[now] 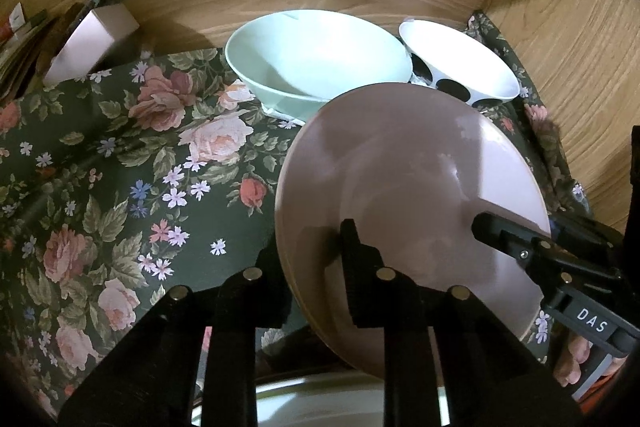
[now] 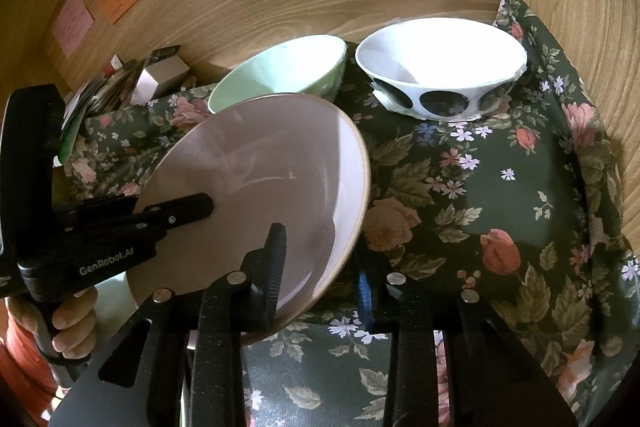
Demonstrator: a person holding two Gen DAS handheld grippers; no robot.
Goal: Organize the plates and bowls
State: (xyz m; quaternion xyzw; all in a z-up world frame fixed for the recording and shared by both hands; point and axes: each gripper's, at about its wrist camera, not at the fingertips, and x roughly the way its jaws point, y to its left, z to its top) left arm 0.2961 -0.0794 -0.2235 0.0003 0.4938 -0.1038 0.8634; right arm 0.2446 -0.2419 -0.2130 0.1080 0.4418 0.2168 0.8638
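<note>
**A:** Wood-grain panels wall in this bench (image 2: 500, 211) on the back and the right side, and a dark floral cloth covers it. Nearest the cameras, what's being held?

**B:** The pink plate (image 1: 404, 195), tilted up off the cloth. The left gripper (image 1: 316, 247) has its jaws clamped on the plate's left rim, one finger across the face and the other behind it. The right gripper (image 2: 320, 259) is clamped on the opposite rim the same way. Each shows up in the other's view.

**A:** So a two-handed carry. How should it be done?

**B:** I'd keep both grips firm and move the two hands together, so the plate neither twists nor slips out. It looks glazed and slick, so a slow, level move seems wise.

**A:** And further back?

**B:** The mint green bowl (image 1: 316, 63) stands by the back panel, and the plate's far edge is near it. Just to its right is the white bowl with black dots (image 2: 440, 75), close to the corner. A pale box (image 1: 92, 43) and some papers sit far left.

**A:** Risk?

**B:** Clipping the green bowl's rim with the plate. I'd raise the plate clear before carrying it anywhere.
</note>
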